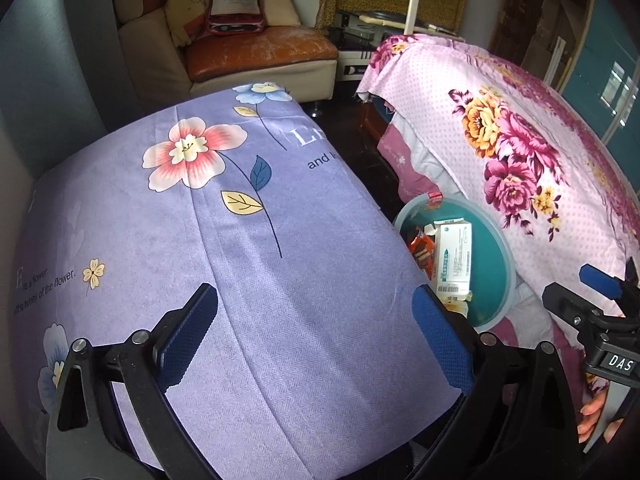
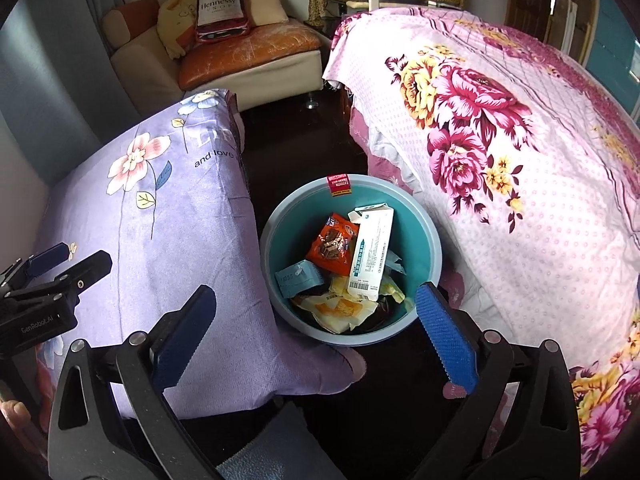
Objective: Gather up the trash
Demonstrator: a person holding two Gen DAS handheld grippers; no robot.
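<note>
Trash (image 2: 347, 258) fills the bin (image 2: 434, 248); our grippers, left (image 1: 316, 334) and right (image 2: 316, 332), gape empty above it, so next we seek more litter.

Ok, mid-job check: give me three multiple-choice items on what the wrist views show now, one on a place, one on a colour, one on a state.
1. Where does the trash bin stand?
A. On the sofa
B. On the floor between the purple-covered surface and the pink floral bed
C. On top of the pink floral bed

2. What colour is the snack wrapper lying beside the white carton in the bin?
A. Orange
B. Green
C. Black

3. How does the right claw stand?
A. Shut on the carton
B. Shut on nothing
C. Open, nothing between its pads

Answers:
1 B, the right wrist view shows the bin on dark floor in the gap between the two.
2 A, the wrapper is orange with brown pieces printed on it.
3 C, both blue pads stand wide apart with only the bin below.
</note>
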